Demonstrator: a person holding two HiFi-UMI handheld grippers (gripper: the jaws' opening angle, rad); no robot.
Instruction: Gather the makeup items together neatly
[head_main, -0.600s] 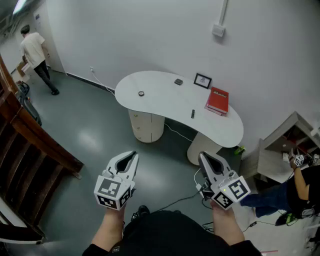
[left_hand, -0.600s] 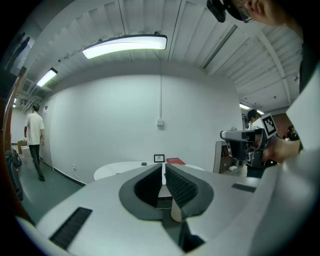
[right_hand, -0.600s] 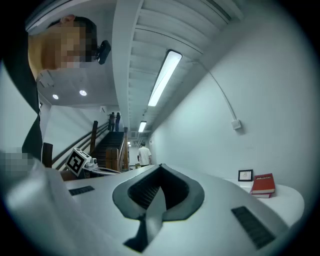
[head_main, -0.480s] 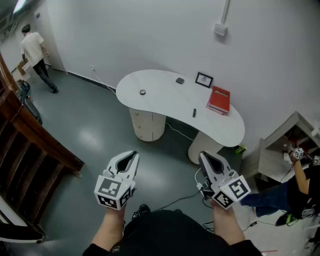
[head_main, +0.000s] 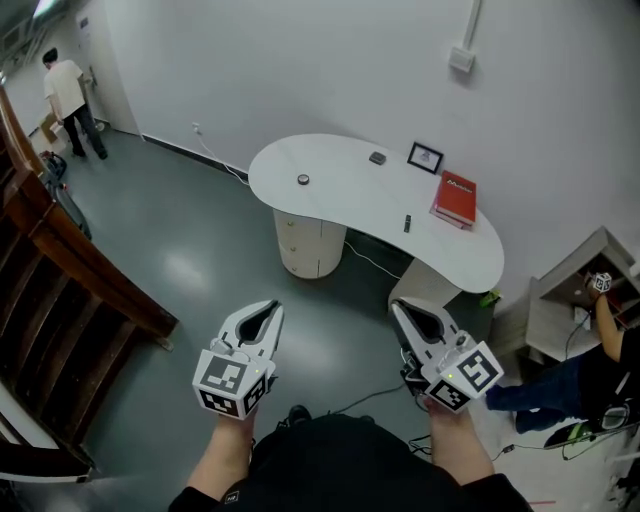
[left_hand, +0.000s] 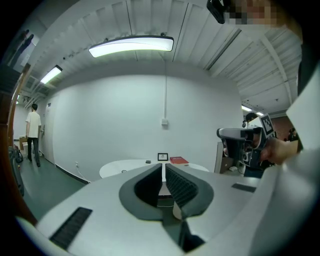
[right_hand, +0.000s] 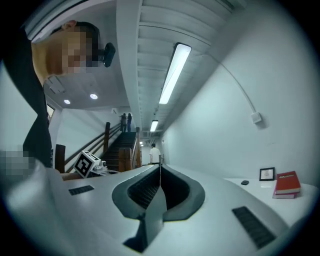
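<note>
Both grippers closed and empty, held well short of the desk.

The left gripper (head_main: 268, 306) and the right gripper (head_main: 399, 305) are each held in a hand above the grey floor, jaws pressed together with nothing between them. Well ahead, a white curved desk (head_main: 330, 205) is seen against the wall, and the makeup items are spread apart on it: a small round item (head_main: 303, 180) near its left end, a small dark item (head_main: 377, 158) towards the wall, a slim dark stick (head_main: 407, 223) near the front edge. A framed picture (head_main: 426, 157) and a red book (head_main: 455, 199) are placed further right.
</note>
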